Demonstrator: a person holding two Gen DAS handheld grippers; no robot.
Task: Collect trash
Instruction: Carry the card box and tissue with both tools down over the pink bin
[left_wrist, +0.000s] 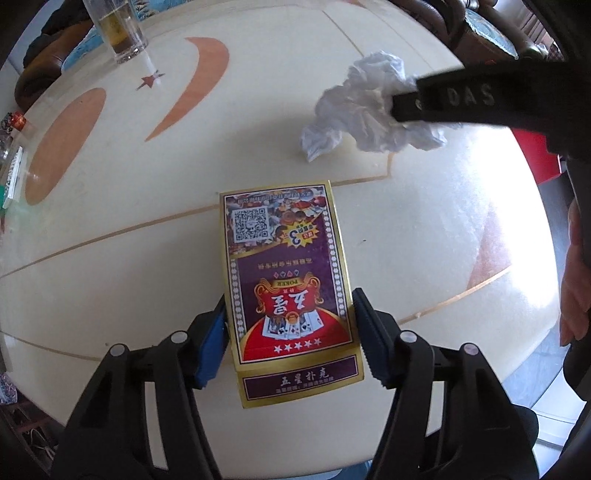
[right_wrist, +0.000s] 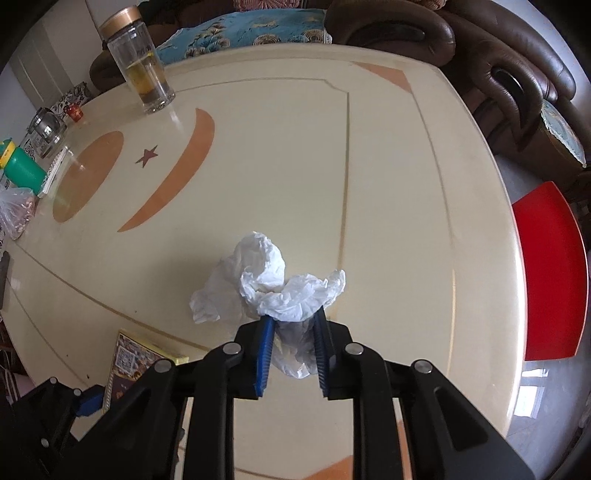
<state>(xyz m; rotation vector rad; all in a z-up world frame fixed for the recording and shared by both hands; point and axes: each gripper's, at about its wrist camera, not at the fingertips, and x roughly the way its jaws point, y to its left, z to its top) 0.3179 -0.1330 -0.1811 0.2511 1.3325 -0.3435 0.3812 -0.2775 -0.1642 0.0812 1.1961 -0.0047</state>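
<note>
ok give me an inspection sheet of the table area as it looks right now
surface: cream table with orange inlays and a small star, glossy, glare at one side
job's things: crumpled white tissue, pinched and hanging from the right gripper; playing card box flat on the table
clutter: glass bottle with gold lid holding yellowish liquid, green cup, plastic bag, small jar, all at the far edge
grippers: right gripper shut on the tissue; left gripper straddles the card box, a slim gap showing on one side
cables: nothing seen
surroundings: brown sofa with blue cushion, red stool beside the table
</note>
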